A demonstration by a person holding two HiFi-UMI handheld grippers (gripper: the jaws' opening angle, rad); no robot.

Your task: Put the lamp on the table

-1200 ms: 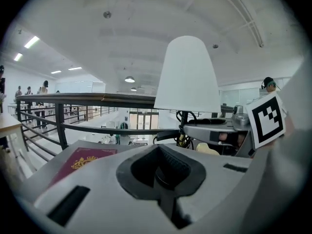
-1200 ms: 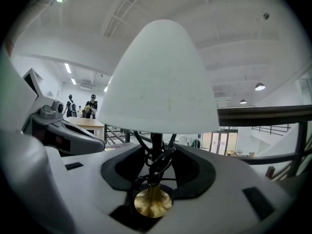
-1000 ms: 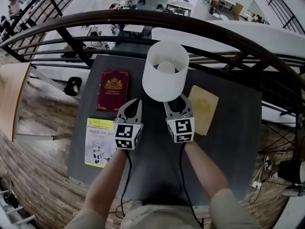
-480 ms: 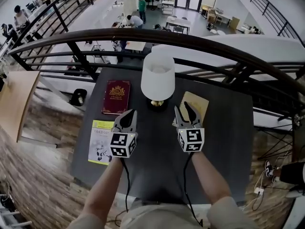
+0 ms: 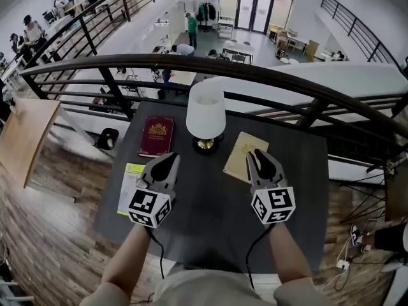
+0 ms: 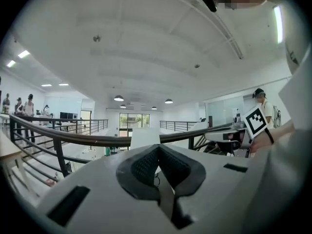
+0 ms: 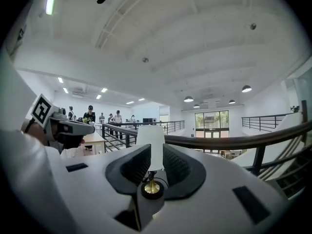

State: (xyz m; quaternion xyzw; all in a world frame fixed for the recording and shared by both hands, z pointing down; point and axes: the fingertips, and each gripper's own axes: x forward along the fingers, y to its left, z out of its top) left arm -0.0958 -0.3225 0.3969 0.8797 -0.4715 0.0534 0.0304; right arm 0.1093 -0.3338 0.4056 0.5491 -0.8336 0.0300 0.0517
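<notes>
The lamp (image 5: 205, 113), with a white shade and a brass foot on a black base, stands upright on the dark table (image 5: 210, 215) near its far edge. Both grippers hover over the table nearer the person, apart from the lamp. My left gripper (image 5: 169, 160) is shut and holds nothing; in its own view the pads (image 6: 146, 165) meet and the lamp's shade (image 6: 144, 135) shows beyond them. My right gripper (image 5: 258, 154) is open: its jaws have just been closing, with nothing between them. In the right gripper view the distant lamp (image 7: 150, 147) shows through the gap.
On the table lie a dark red book (image 5: 156, 136) left of the lamp, a tan book (image 5: 241, 158) right of it under my right gripper, and a yellow-white booklet (image 5: 127, 190) at the left edge. A black curved railing (image 5: 255, 75) runs behind the table, above a lower floor.
Both grippers have drawn back from the lamp toward the person and spread apart. The lamp stays standing on the table. The right jaws stand narrower than before.
</notes>
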